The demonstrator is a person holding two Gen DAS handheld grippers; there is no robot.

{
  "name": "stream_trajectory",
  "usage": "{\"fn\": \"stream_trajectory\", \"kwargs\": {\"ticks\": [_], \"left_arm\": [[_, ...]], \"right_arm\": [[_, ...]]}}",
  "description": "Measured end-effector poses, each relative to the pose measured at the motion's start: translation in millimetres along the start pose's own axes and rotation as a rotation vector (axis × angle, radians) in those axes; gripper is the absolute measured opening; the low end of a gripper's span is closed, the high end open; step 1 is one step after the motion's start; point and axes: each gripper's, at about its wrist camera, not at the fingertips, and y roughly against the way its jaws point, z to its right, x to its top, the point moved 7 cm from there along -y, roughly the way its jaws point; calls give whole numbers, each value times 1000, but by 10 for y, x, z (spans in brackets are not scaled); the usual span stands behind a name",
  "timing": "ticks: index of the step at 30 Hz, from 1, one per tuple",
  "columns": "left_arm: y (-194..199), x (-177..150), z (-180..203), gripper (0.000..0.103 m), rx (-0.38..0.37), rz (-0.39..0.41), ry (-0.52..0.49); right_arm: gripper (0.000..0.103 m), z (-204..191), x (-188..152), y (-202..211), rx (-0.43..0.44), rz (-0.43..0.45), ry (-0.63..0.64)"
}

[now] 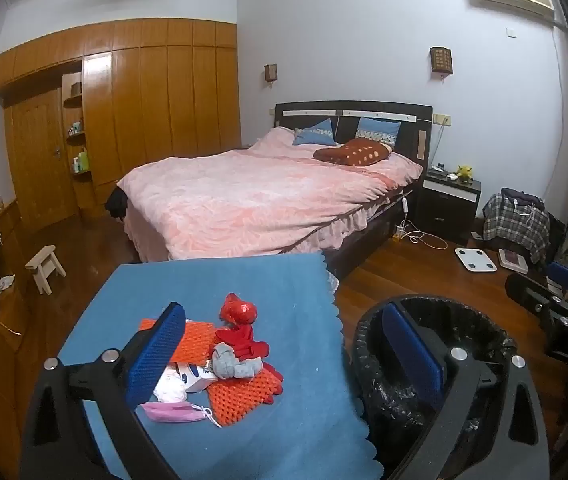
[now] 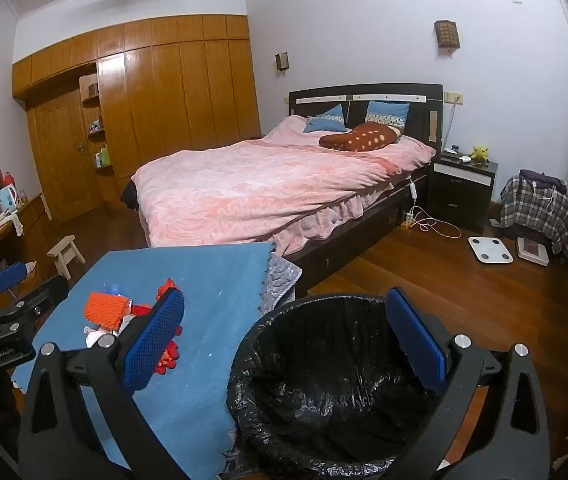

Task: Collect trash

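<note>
The only writing to be read is "DAS" on the black body of the right gripper [image 1: 563, 292], seen at the right edge of the left wrist view; the lettering on the left gripper's body in the right wrist view is too blurred to make out.

The trash sits in a heap on the blue-covered bench [image 1: 291, 288]: a red crumpled wrapper [image 1: 240, 312], orange foam netting [image 1: 244, 396], a grey wad [image 1: 232, 364], a small white box with blue print [image 1: 196, 376] whose print cannot be read, white crumpled paper [image 1: 170, 390] and a pink face mask [image 1: 176, 412]. The black-lined trash bin [image 2: 323, 380] stands just beside the bench, on the wooden floor [image 2: 463, 292].

The left wrist view shows the whole heap; in the right wrist view a blue finger hides most of it, leaving only the netting and red scraps visible. That view instead looks straight into the bin, whose liner holds nothing that can be made out.

The left gripper [image 1: 284, 348] has its jaws spread wide, one finger over the heap, the other over the bin, pinching nothing. The right gripper's jaws are likewise spread wide and bare, over the bin.
</note>
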Motion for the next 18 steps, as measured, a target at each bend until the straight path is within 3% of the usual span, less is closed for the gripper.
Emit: {"fn": "stream_trajectory", "kwargs": {"ticks": [18], "left_arm": [[-9,-20,17,97,1,-6,5]], "right_arm": [[98,3,3,5,0,-7,-4]]}}
